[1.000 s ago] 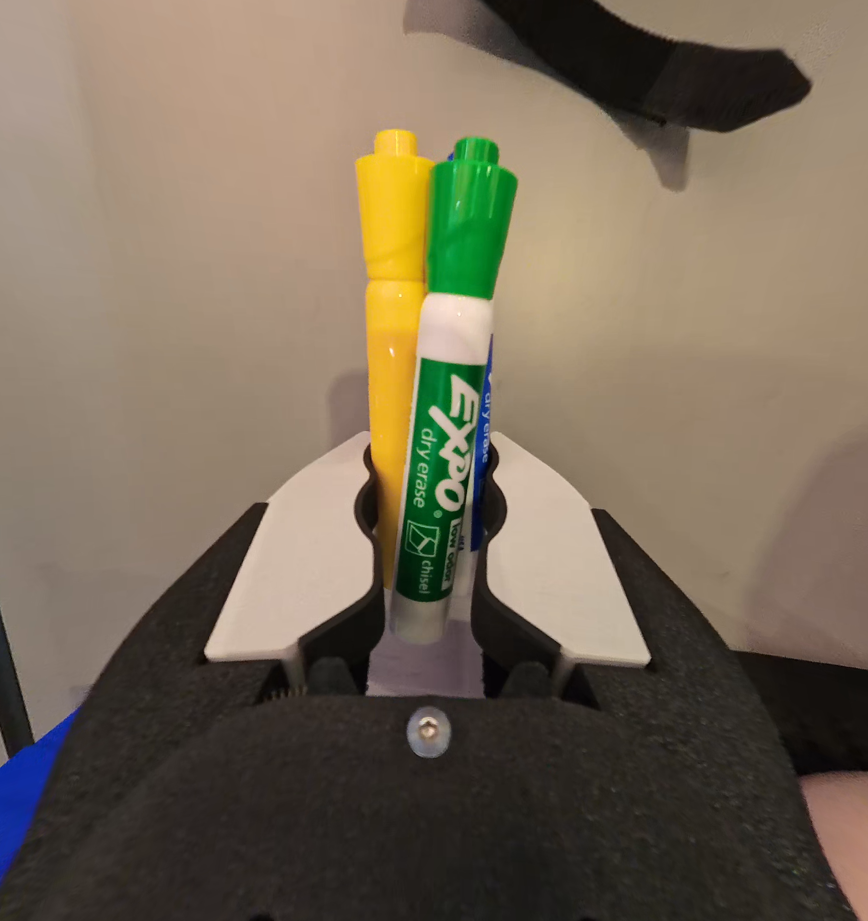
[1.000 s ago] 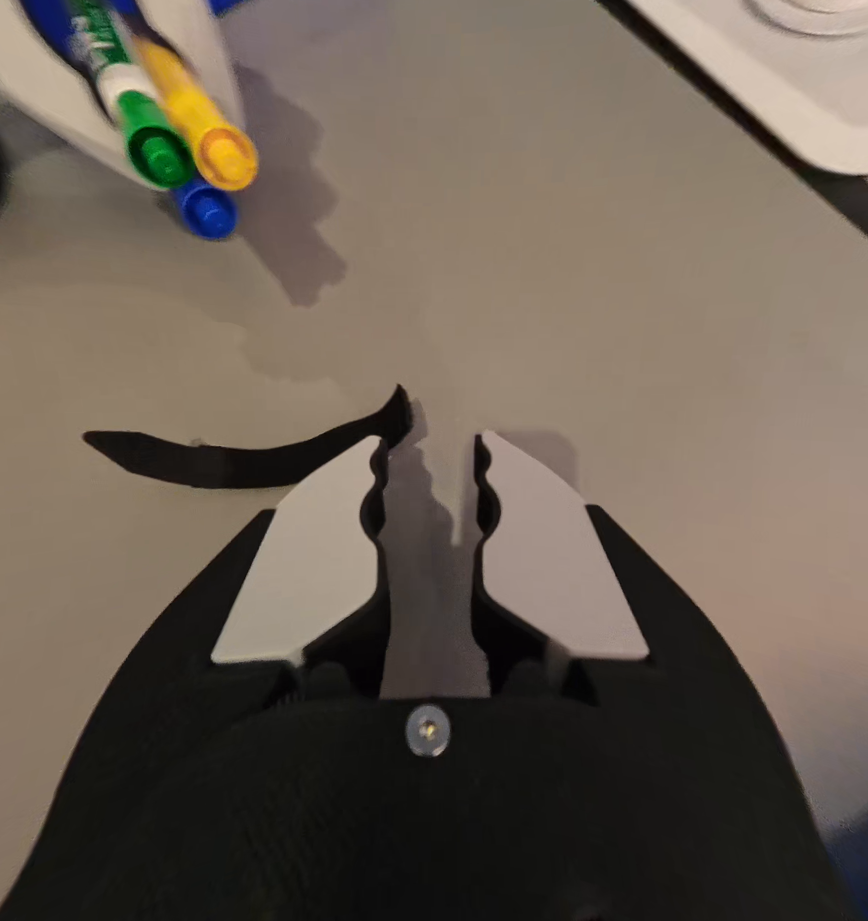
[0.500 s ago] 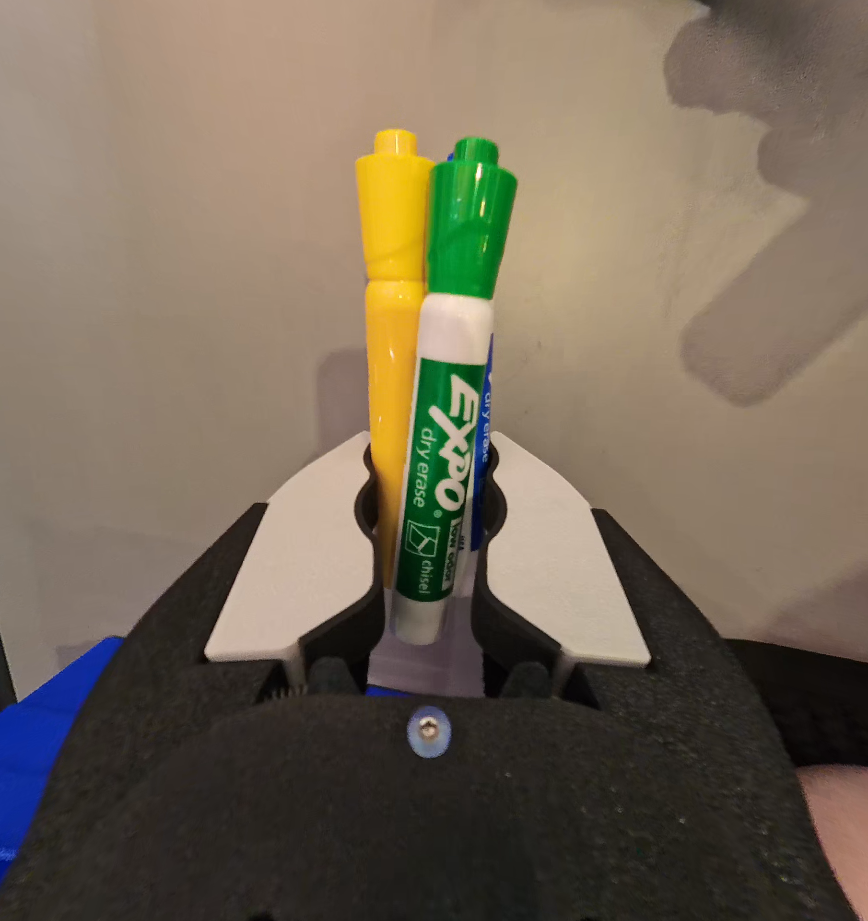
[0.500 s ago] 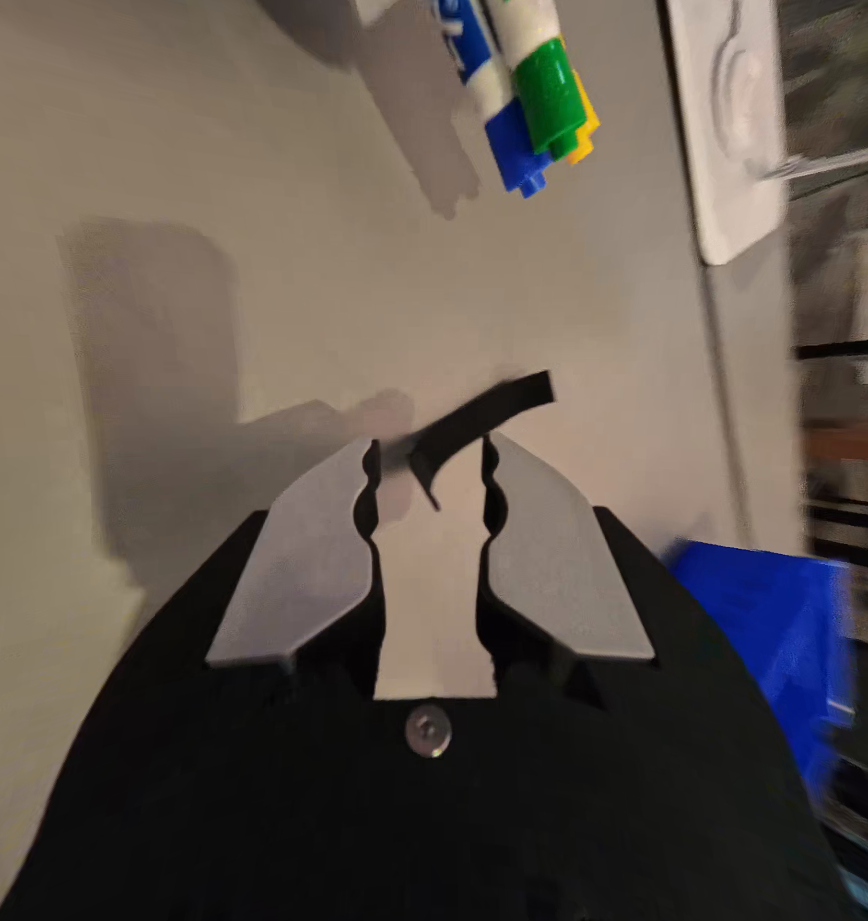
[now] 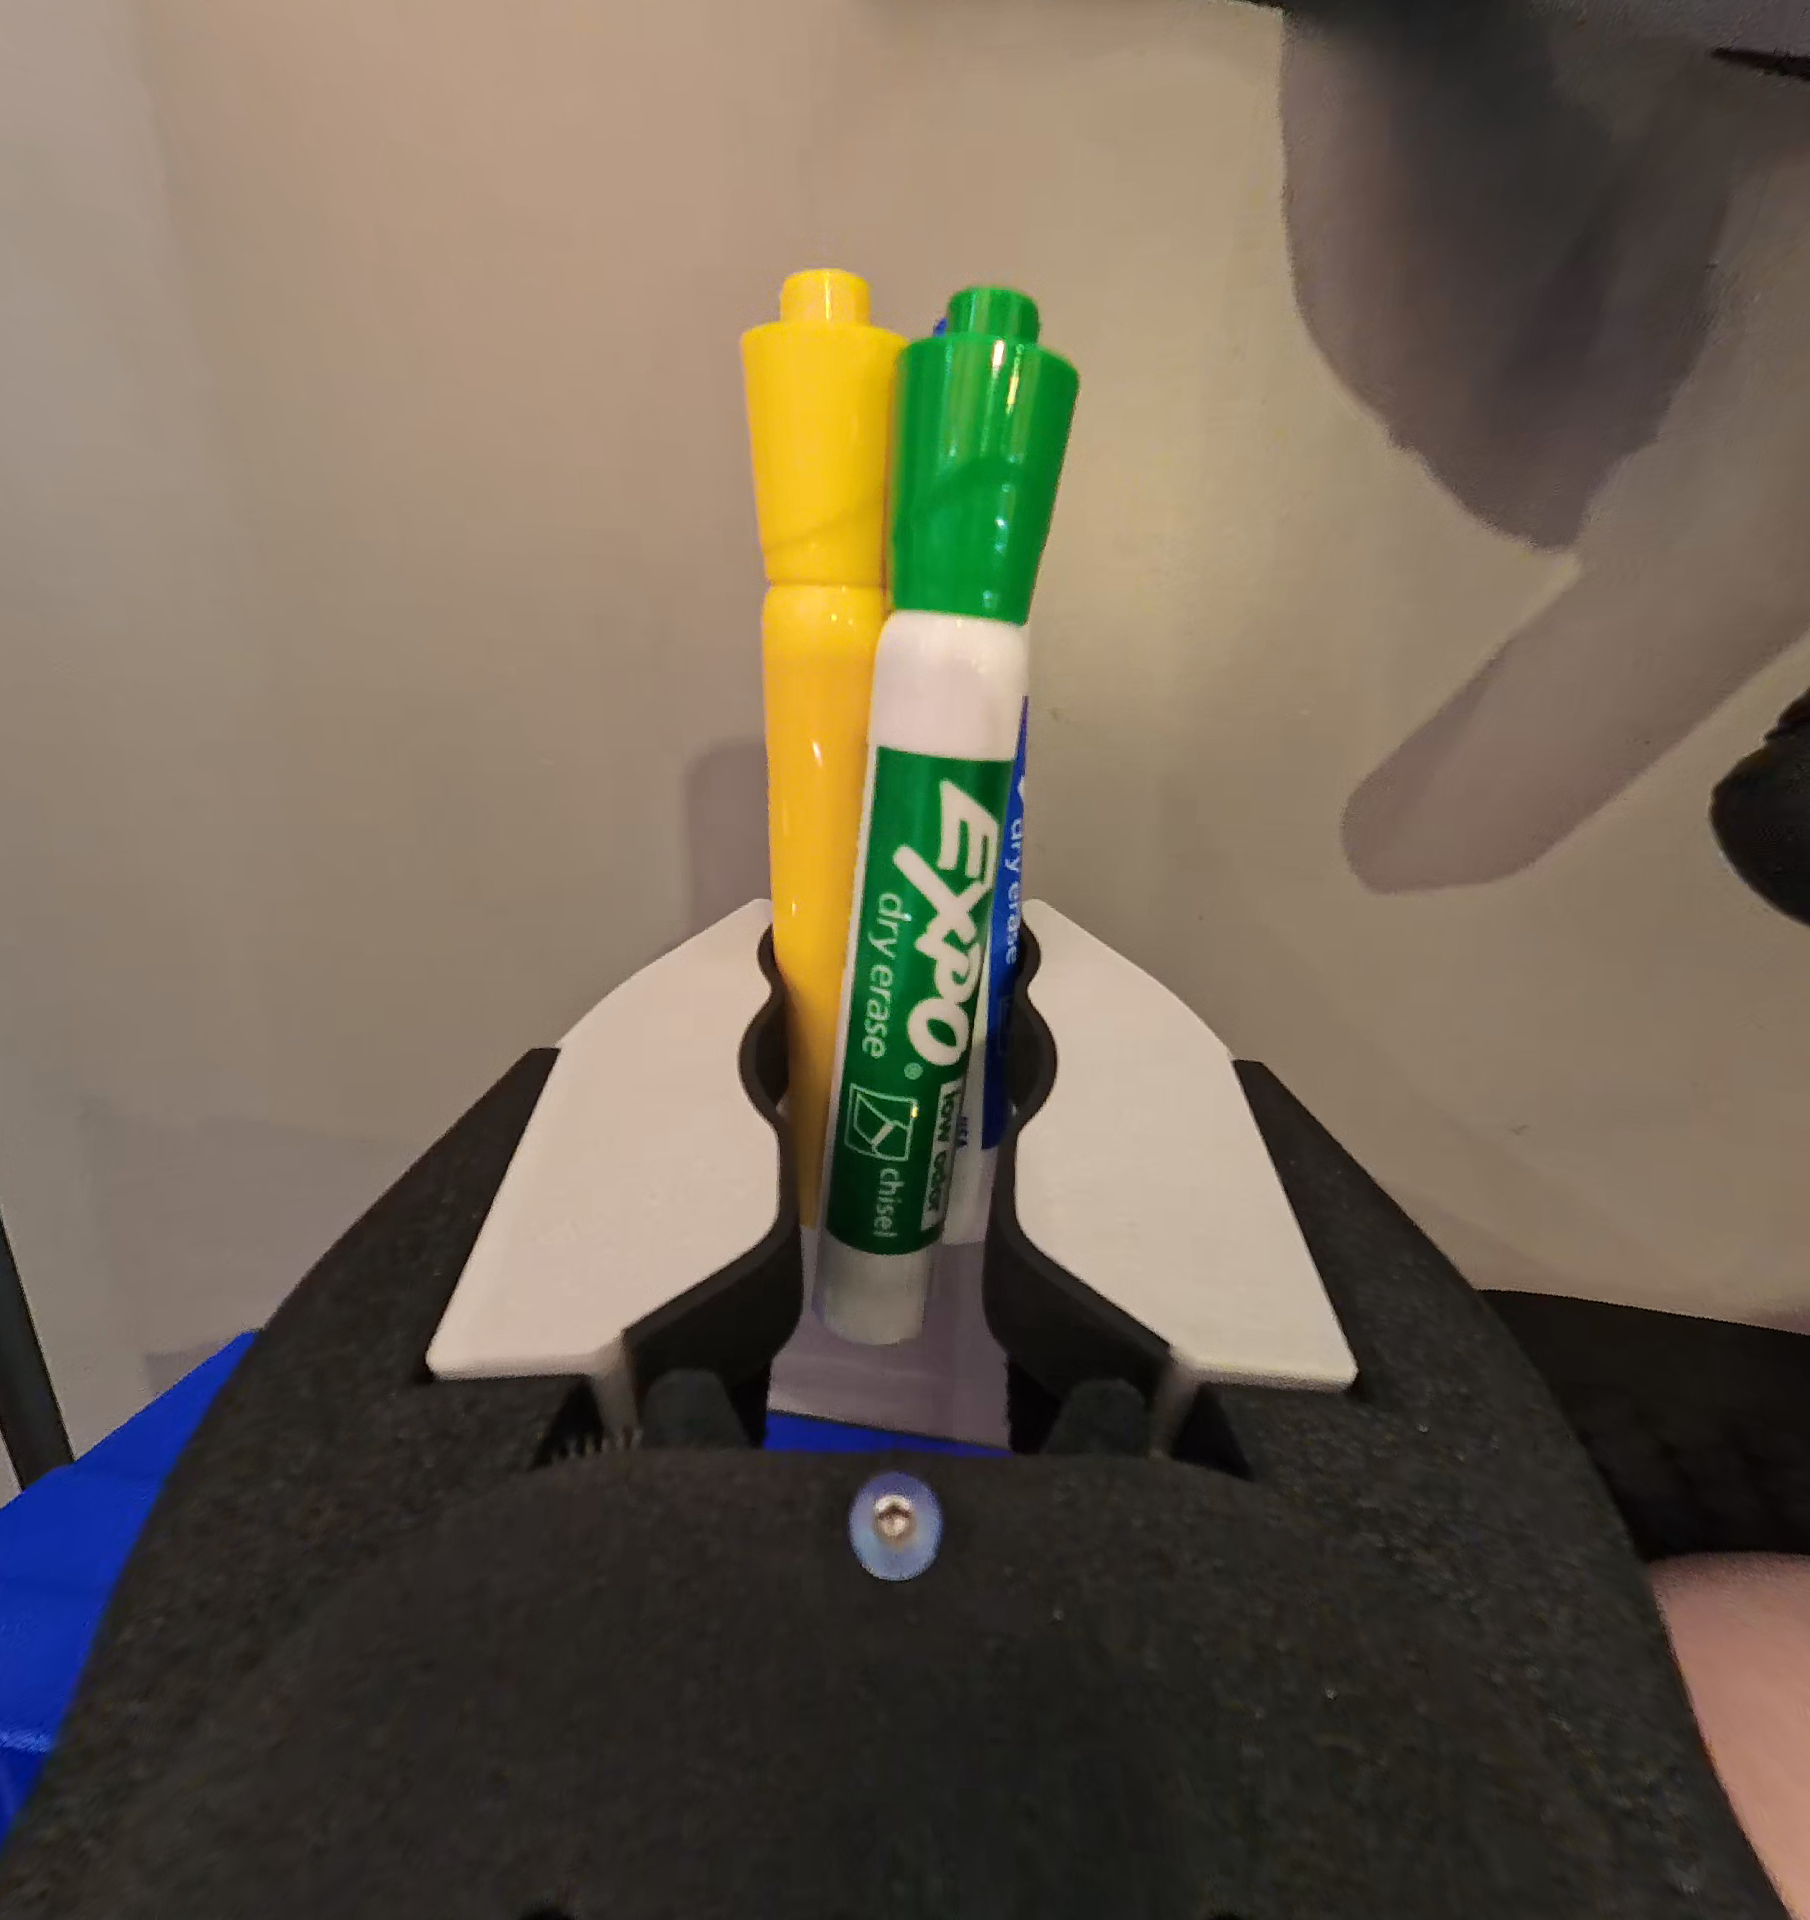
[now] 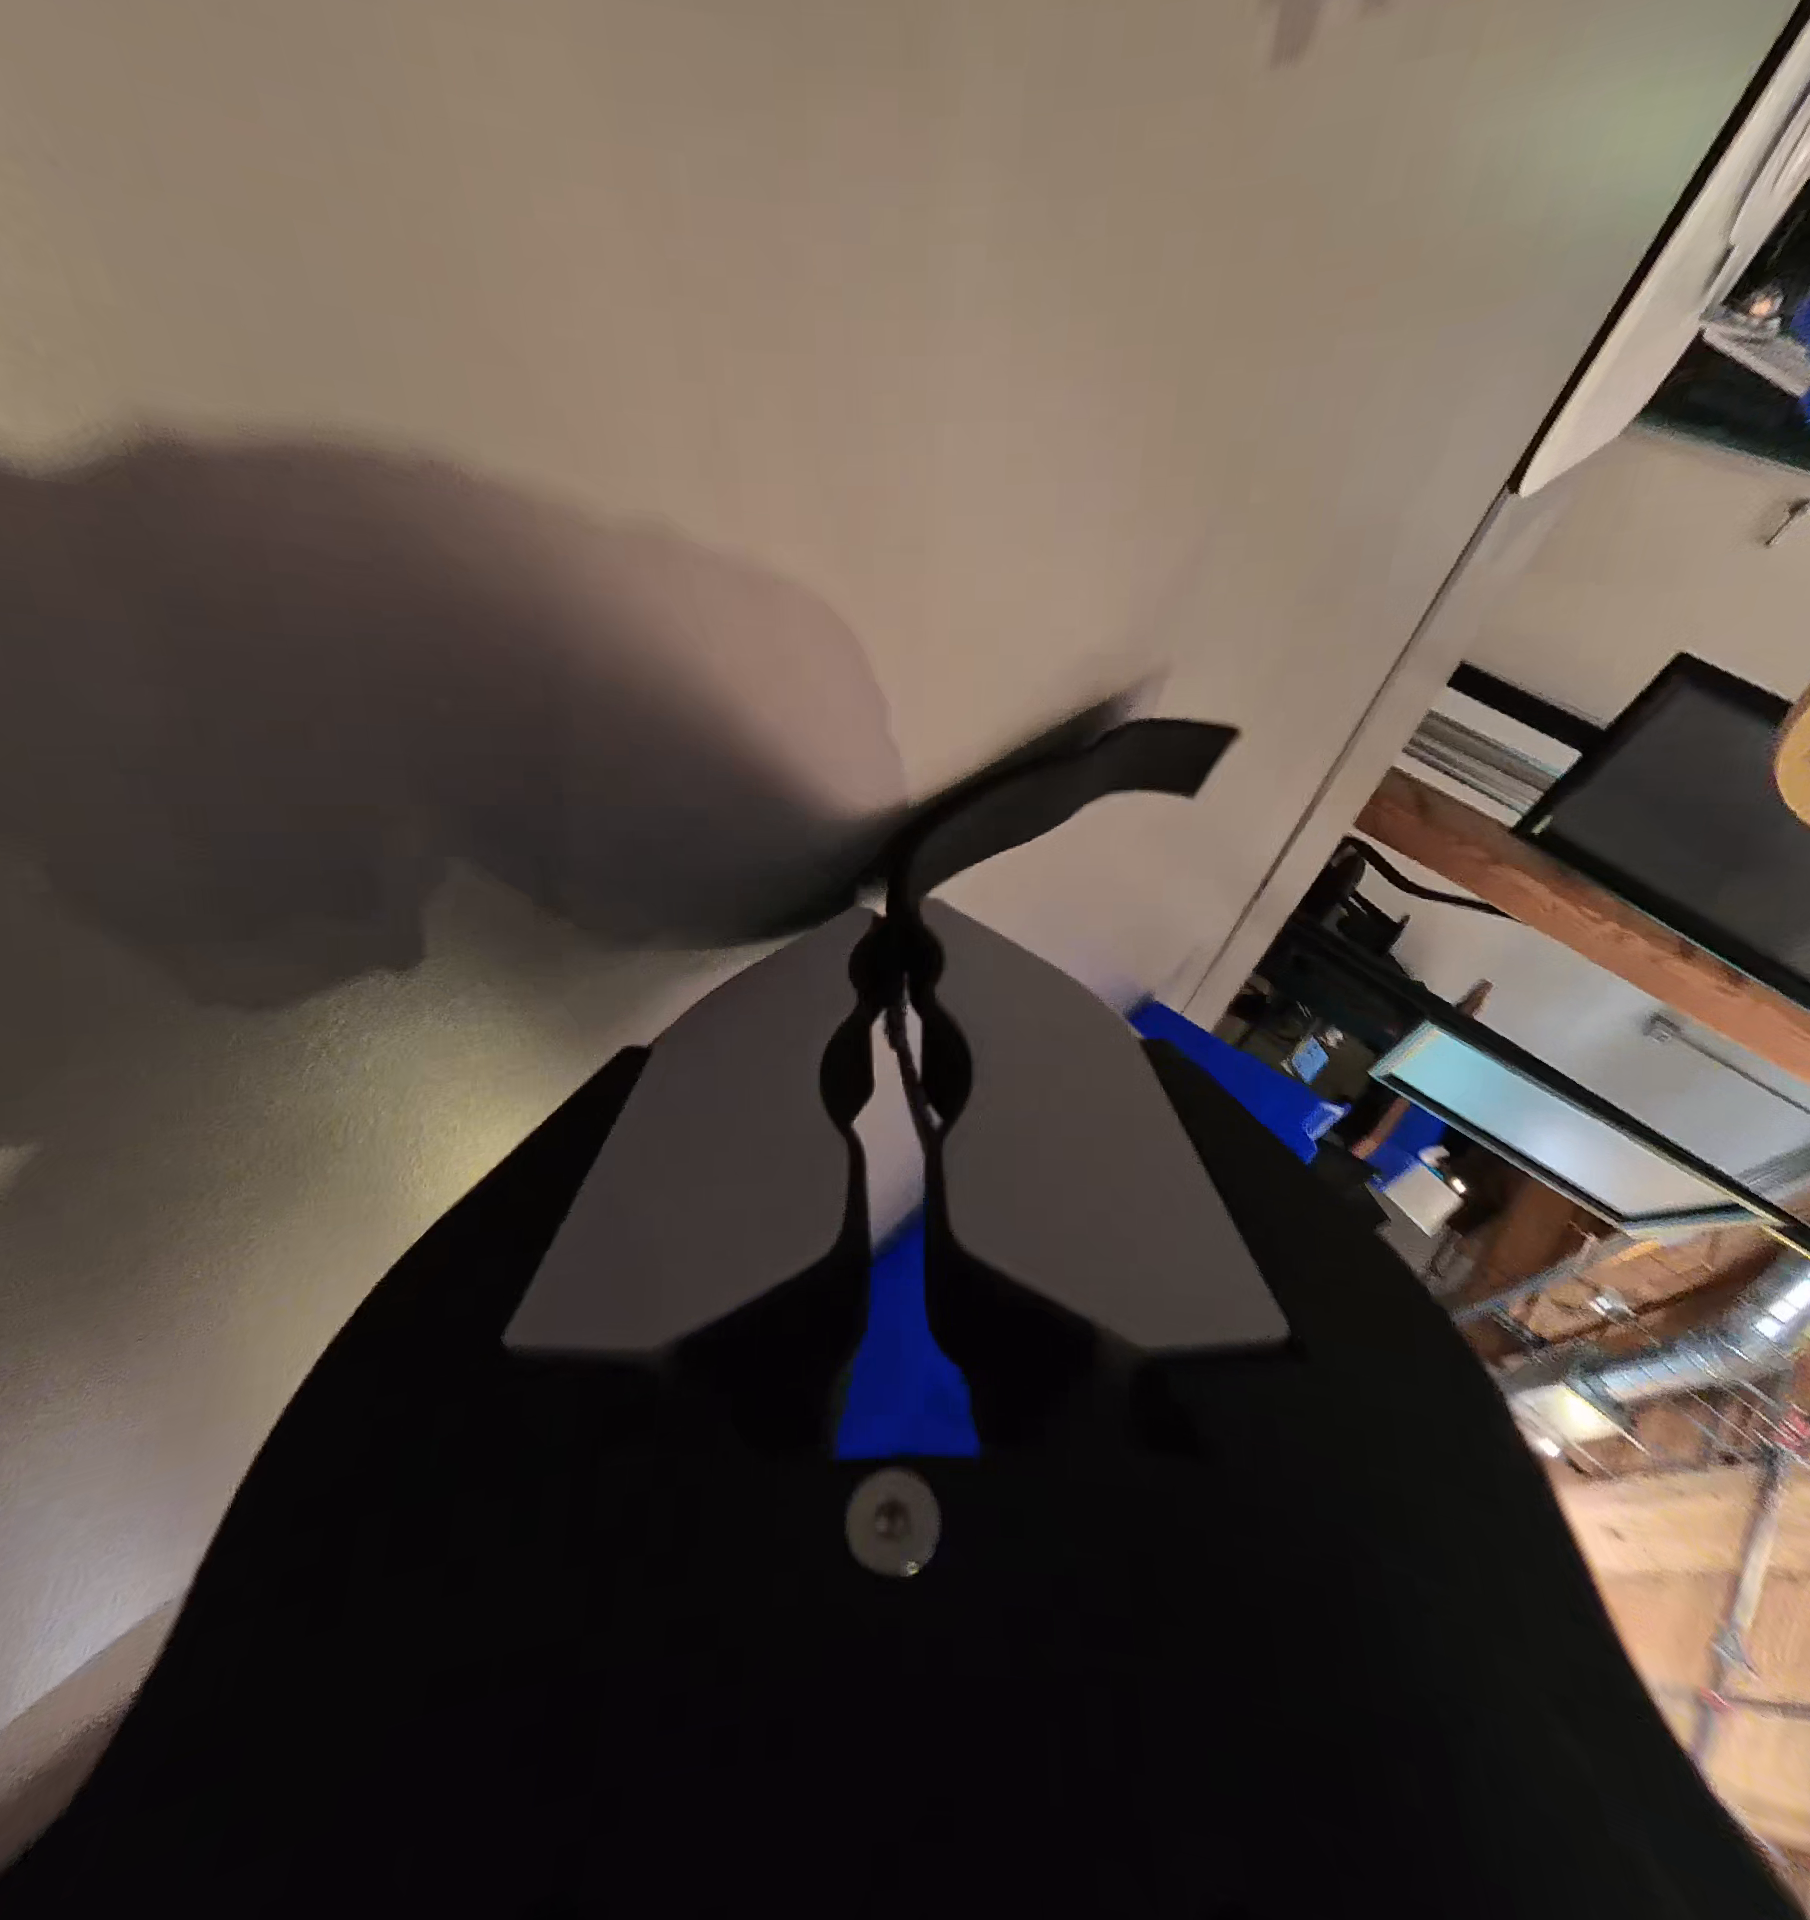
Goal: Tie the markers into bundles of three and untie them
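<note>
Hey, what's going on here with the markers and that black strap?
A person is working with two hand-held grippers. The left hand-held gripper is shut on three markers held side by side: a yellow marker, a green marker and a blue marker mostly hidden behind the green one. The right hand-held gripper is shut on a black strap, lifted off the table. No strap is around the markers yet.

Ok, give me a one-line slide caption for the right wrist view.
Right gripper shut on a black strap, lifted above the grey table.
</note>
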A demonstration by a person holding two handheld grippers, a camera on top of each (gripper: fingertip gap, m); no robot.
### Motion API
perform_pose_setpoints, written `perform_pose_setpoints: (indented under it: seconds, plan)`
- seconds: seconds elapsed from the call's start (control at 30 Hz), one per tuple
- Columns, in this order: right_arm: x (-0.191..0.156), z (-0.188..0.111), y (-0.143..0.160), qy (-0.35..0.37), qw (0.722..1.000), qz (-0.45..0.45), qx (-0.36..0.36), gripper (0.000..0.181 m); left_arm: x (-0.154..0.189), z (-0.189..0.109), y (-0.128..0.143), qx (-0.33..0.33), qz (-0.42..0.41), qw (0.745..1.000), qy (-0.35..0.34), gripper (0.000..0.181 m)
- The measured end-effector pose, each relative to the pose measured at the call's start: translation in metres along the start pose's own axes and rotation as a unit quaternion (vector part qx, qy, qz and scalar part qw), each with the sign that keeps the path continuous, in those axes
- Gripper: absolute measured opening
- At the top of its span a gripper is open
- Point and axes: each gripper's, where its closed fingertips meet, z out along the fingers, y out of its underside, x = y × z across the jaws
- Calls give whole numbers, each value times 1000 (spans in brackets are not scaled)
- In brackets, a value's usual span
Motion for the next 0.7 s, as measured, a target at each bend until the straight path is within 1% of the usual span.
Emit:
perform_pose_setpoints:
  seconds: [0.07,0.13,0.2,0.23,0.27,0.3,0.33,0.37,0.43,0.47,0.5,0.6,0.63,0.7]
  plan:
    - [2,1,-1,-10,999,22,21,5,0,0,-1,3,0,1000,1,38]
    - [7,-4,-3,-40,994,73,74,5,-1,0,-1,8,-1,1000,4,38]
    - [22,-15,-2,-65,973,168,147,5,-6,2,-1,15,-8,1000,-2,38]
    - [31,-24,-1,-82,951,225,196,4,-9,2,-3,22,-16,1000,-2,38]
    - [44,-35,-1,-98,916,293,255,4,-10,3,-5,30,-24,999,3,38]
    - [60,-48,0,-113,871,358,316,4,-11,4,-8,40,-29,999,7,38]
    - [77,-61,5,-121,820,417,372,4,-12,5,-11,50,-35,998,10,38]
    - [95,-73,10,-128,763,468,426,4,-11,7,-13,55,-41,997,18,38]
    - [124,-99,16,-166,630,536,537,4,-12,11,-18,57,-46,997,17,38]
    - [132,-105,17,-195,570,561,568,4,-14,13,-20,58,-50,997,11,38]
    - [136,-106,15,-226,525,576,584,4,-15,15,-23,59,-58,997,10,38]
    - [140,-102,-3,-272,434,601,613,3,-14,19,-28,60,-66,996,12,38]
    - [138,-103,-13,-291,413,604,616,4,-14,20,-28,56,-66,996,9,38]
    - [132,-103,-36,-322,384,609,615,4,-14,21,-30,51,-75,996,4,38]
